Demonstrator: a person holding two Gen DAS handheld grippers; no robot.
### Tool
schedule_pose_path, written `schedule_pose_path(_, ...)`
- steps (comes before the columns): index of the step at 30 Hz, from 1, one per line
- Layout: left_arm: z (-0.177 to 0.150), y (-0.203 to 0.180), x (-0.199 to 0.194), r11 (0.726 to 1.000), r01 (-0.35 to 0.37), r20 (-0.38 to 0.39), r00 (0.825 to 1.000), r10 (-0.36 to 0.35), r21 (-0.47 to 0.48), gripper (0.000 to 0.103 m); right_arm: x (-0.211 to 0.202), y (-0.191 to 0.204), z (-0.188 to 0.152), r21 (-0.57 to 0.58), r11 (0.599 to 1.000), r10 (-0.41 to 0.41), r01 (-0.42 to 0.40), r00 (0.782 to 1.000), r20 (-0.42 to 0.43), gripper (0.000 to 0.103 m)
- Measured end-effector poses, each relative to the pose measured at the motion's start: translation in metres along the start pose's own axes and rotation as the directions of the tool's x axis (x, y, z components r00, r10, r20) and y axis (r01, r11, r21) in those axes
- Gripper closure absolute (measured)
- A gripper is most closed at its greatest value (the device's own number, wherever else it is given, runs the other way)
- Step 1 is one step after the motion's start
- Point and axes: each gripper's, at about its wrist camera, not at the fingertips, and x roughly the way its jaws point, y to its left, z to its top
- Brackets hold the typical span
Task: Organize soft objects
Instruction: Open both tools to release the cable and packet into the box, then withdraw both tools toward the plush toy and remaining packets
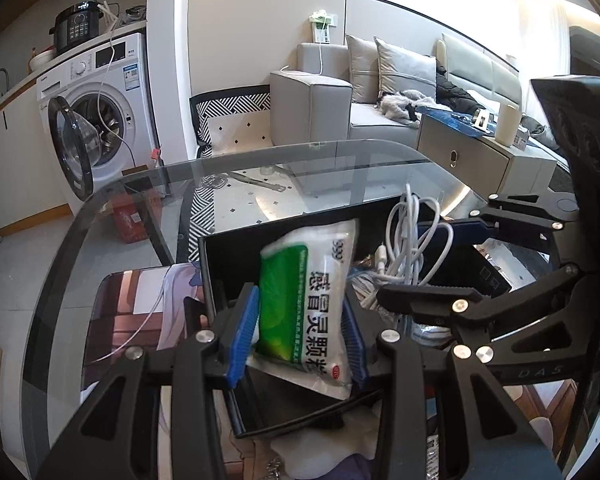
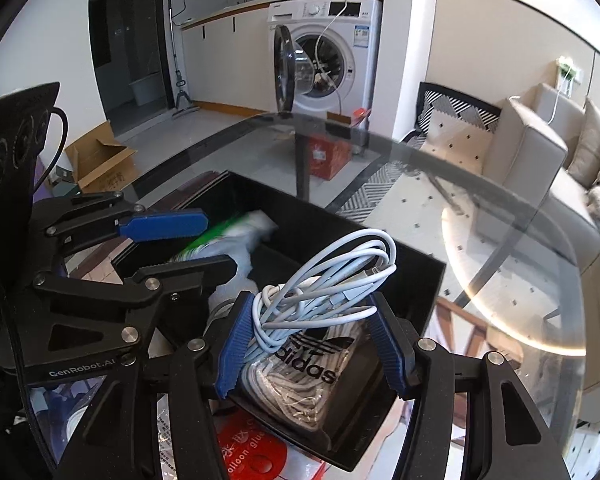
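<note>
grip status: my left gripper [image 1: 300, 336] clamps the sachet [image 1: 310, 304] over the black box [image 1: 236, 256], poised for release. my right gripper [image 2: 312, 344] pinches the cable coil [image 2: 328, 288] above that box, keeping loops bundled.

The green-and-white sachet [image 2: 228, 236] is motion-blurred in the right wrist view, its lower part hidden behind the left gripper [image 2: 204, 246].

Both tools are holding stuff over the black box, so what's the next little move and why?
Probably open the left tool and let the green-and-white sachet drop: it is pinched right above the black box, while the right tool holds the white cable bundle beside it.
</note>
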Motion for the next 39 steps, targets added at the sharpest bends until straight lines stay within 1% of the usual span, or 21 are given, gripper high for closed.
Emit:
schedule_pose_path(3,0.000,-0.001,0.001,1.000,-0.005,-0.003,1.000,0.005,0.004,0.063,-0.001,0.001,0.000,-0.006,1.000,0.003,-0.003,1.000,-0.001,0.044)
schedule_pose_path(4,0.001,-0.001,0.001,1.000,-0.004,-0.006,1.000,0.004,0.003,0.062,-0.003,0.002,0.000,-0.016,1.000,-0.006,0.006,1.000,0.009,0.041)
schedule_pose_path(5,0.001,0.000,0.001,1.000,-0.002,-0.007,1.000,0.002,0.002,0.061,-0.006,0.003,-0.001,-0.021,1.000,-0.020,0.021,1.000,0.017,0.034)
schedule_pose_path(7,0.001,0.000,-0.001,1.000,0.016,-0.011,1.000,-0.016,-0.013,0.057,-0.013,0.003,-0.002,-0.024,0.999,-0.038,0.039,0.999,0.034,0.029)
schedule_pose_path(9,0.002,0.002,-0.006,0.999,0.024,-0.002,1.000,-0.024,-0.030,0.047,-0.025,0.001,-0.004,-0.013,0.998,-0.061,0.062,0.996,0.065,0.023)
schedule_pose_path(10,0.002,0.002,-0.008,0.999,0.019,0.005,1.000,-0.018,-0.036,0.040,-0.031,0.000,-0.006,-0.002,0.997,-0.073,0.073,0.994,0.075,0.017)
schedule_pose_path(12,0.003,0.002,-0.017,0.999,0.028,0.020,0.999,-0.027,-0.038,0.027,-0.045,-0.001,-0.012,0.032,0.996,-0.085,0.083,0.991,0.100,0.011)
schedule_pose_path(13,0.002,0.002,-0.021,0.999,0.021,0.029,0.999,-0.020,-0.040,0.022,-0.052,-0.002,-0.016,0.050,0.995,-0.086,0.081,0.990,0.107,0.004)
schedule_pose_path(14,0.001,0.001,-0.024,0.999,0.008,0.034,0.999,-0.007,-0.041,0.010,-0.058,-0.002,-0.019,0.064,0.995,-0.088,0.081,0.989,0.115,0.001)
schedule_pose_path(16,-0.002,0.002,-0.033,0.999,-0.003,0.050,0.999,0.005,-0.045,0.001,-0.068,-0.002,-0.027,0.088,0.993,-0.092,0.081,0.987,0.129,0.001)
schedule_pose_path(18,-0.006,0.003,-0.040,0.998,0.009,0.053,0.999,-0.006,-0.067,0.000,-0.076,-0.003,-0.035,0.118,0.989,-0.103,0.088,0.987,0.127,0.001)
schedule_pose_path(23,-0.019,0.004,-0.055,0.996,0.004,0.055,0.998,0.001,-0.090,0.000,-0.094,0.002,-0.057,0.166,0.983,-0.095,0.073,0.987,0.132,0.000)
schedule_pose_path(27,-0.032,-0.001,-0.065,0.997,-0.027,0.049,0.998,0.031,-0.078,0.000,-0.102,0.007,-0.073,0.190,0.979,-0.102,0.079,0.988,0.117,0.000)
schedule_pose_path(29,-0.037,-0.002,-0.069,0.996,-0.035,0.049,0.998,0.039,-0.083,0.000,-0.105,0.009,-0.081,0.205,0.977,-0.090,0.065,0.989,0.118,0.000)
schedule_pose_path(36,-0.061,-0.008,-0.077,0.994,-0.051,0.019,0.998,0.053,-0.097,0.000,-0.105,0.014,-0.101,0.208,0.977,-0.065,0.043,0.993,0.101,0.000)
schedule_pose_path(39,-0.070,-0.010,-0.080,0.993,-0.044,0.011,0.999,0.046,-0.106,0.000,-0.106,0.015,-0.104,0.195,0.980,-0.055,0.034,0.993,0.102,0.000)
